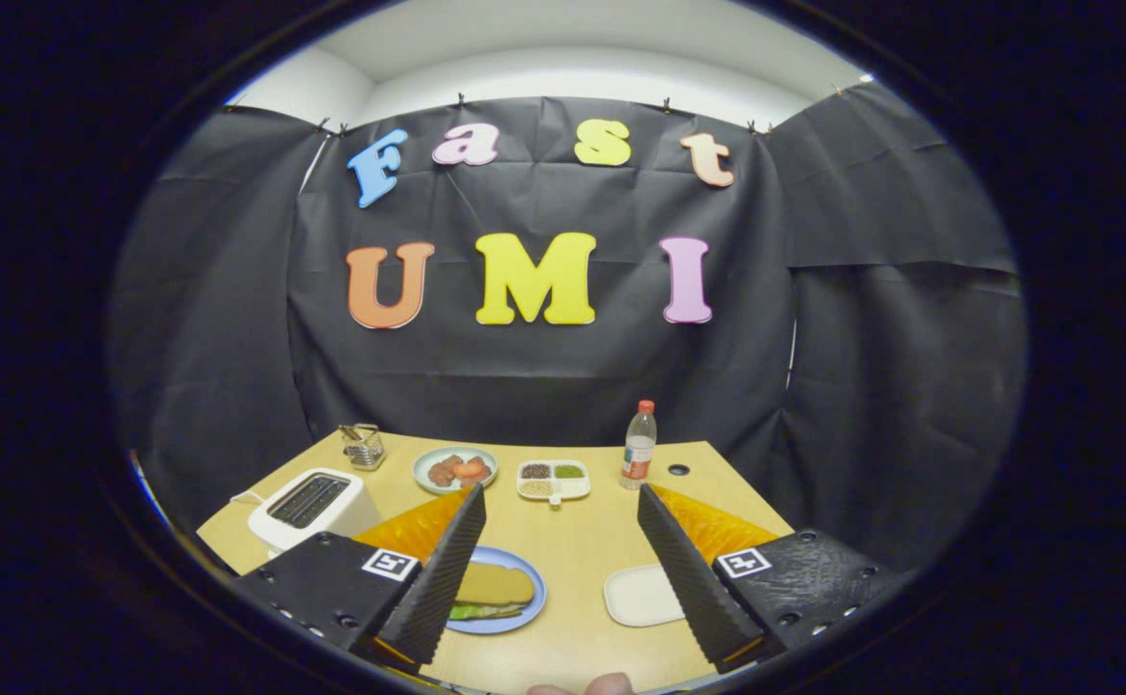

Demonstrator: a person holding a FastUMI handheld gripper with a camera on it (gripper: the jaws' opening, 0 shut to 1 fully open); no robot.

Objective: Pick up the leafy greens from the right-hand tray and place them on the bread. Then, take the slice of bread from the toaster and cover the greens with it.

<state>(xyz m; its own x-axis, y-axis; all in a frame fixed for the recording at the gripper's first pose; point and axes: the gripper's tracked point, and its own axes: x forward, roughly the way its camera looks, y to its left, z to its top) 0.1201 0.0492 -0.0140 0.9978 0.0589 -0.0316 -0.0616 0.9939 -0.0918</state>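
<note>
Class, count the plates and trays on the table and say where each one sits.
4: blue plate by one finger of the open claw, white tray by the other, food plate and divided dish beyond. Fingers may hide others.

I hold the hand-held gripper [561, 512] above the surface [577, 550], fingers wide apart and empty. Beside the left finger, bread [493, 584] covers leafy greens [483, 611] on a blue plate [527, 608]. The toaster [312, 507] stands left, a white tray [640, 596] right

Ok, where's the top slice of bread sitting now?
In the gripper view the tan bread slice lies over the leafy greens on the round blue plate, beside the open tool's left finger, in front of the white toaster.
</note>
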